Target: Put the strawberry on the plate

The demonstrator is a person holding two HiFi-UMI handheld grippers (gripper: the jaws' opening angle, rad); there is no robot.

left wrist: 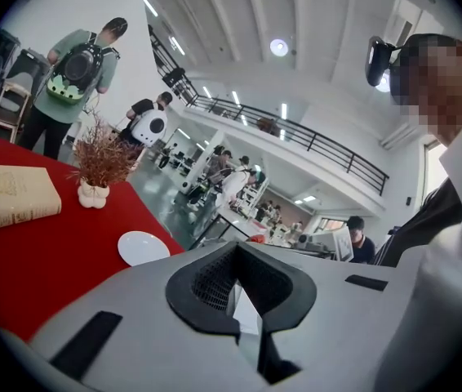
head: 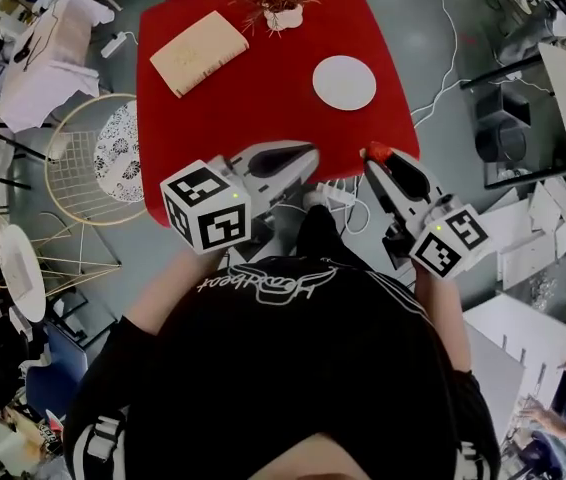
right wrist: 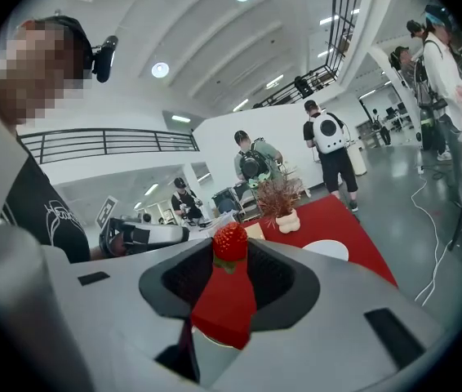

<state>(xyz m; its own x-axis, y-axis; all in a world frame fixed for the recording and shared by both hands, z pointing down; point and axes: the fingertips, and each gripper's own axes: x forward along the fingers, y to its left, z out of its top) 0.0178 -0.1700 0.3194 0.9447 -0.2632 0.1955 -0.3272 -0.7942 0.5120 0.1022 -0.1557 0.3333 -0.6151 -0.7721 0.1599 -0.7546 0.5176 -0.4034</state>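
- Red strawberry [right wrist: 230, 242] is pinched between the jaw tips of the right gripper [head: 374, 157], just over the near edge of the red table [head: 213, 118].
- The pinch is best held gentle and steady while the fruit is carried to the white plate [head: 344, 82], well apart further up the table, and set low on its middle before the jaws are parted.
- Left gripper [left wrist: 235, 250] is seen with its jaws together on nothing.
- The plate is seen bare; a white pot [head: 283, 16] is filled with a dried reddish plant.
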